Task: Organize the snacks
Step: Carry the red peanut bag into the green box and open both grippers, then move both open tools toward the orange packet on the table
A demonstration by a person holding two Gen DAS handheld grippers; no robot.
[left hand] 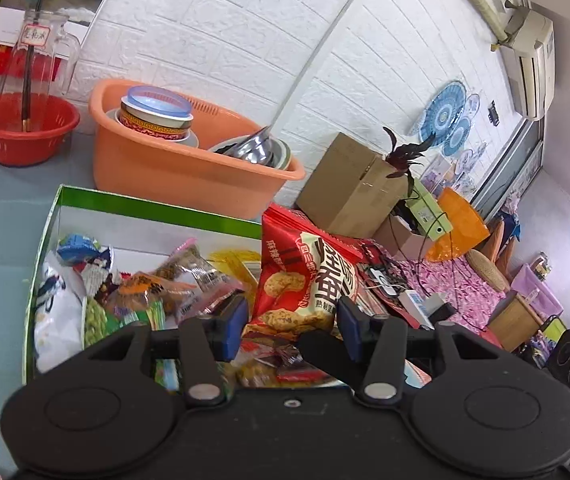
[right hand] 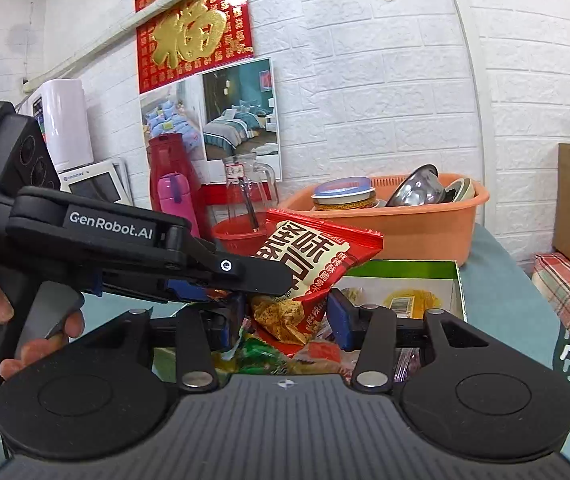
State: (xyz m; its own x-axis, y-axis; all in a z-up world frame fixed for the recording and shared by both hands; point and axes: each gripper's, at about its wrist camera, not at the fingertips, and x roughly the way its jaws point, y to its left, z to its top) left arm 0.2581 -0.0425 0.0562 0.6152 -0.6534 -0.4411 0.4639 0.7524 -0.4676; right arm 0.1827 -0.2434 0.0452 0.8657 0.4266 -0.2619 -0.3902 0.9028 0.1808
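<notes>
the left tongs (right hand: pixel 285 276) are clamped on a red snack bag (right hand: pixel 305 264), holding it upright over the green-rimmed box (left hand: pixel 157 210) of mixed snacks on the worktop, while the right tongs (right hand: pixel 285 320) sit spread apart just below it, gripping nothing.

Two close wrist views, shared snack box (left hand: pixel 145 216).

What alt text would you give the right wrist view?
The left gripper reaches in from the left and pinches a red snack bag above a green-rimmed box of mixed snacks; the right gripper sits open below it.
</notes>
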